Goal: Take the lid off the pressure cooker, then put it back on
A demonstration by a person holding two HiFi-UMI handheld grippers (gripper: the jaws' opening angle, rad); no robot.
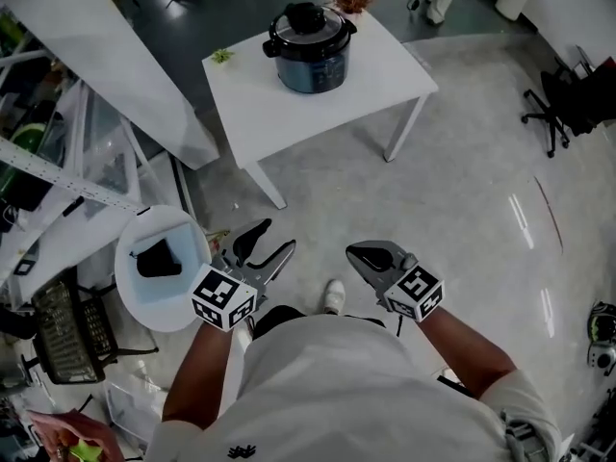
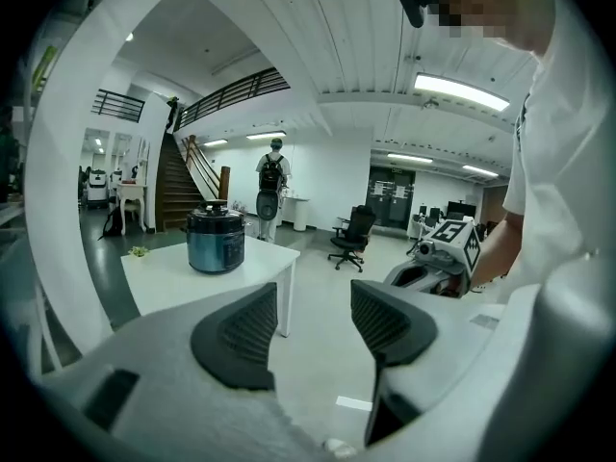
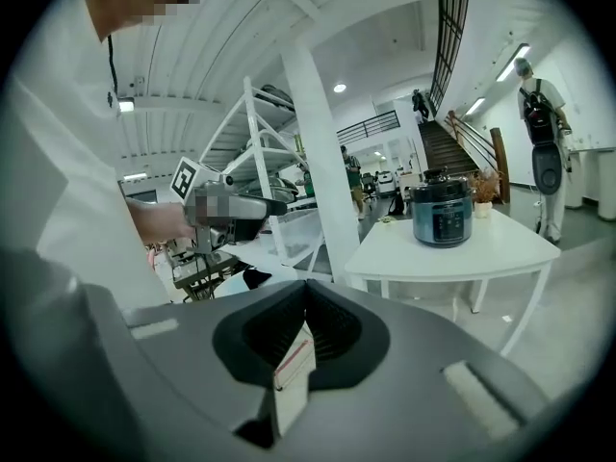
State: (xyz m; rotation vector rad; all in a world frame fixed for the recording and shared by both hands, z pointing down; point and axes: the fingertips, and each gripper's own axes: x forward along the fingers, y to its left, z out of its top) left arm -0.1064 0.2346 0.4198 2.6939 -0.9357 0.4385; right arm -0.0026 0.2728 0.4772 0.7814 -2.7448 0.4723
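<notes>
While the pressure cooker (image 1: 310, 61) sits by the bench's (image 1: 385, 80) far edge, well away, the left gripper (image 1: 272, 239) is spread and empty, the right gripper (image 1: 364, 254) pressed together. Its lid (image 1: 329, 27) looks heavy and rigid; grasp the top handle (image 1: 304, 13).

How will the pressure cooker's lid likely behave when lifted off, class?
Probably rigid and fairly heavy: the lid looks solid and domed. Its top knob should offer grip. The squat pressure cooker seems unlikely to tip.
</notes>
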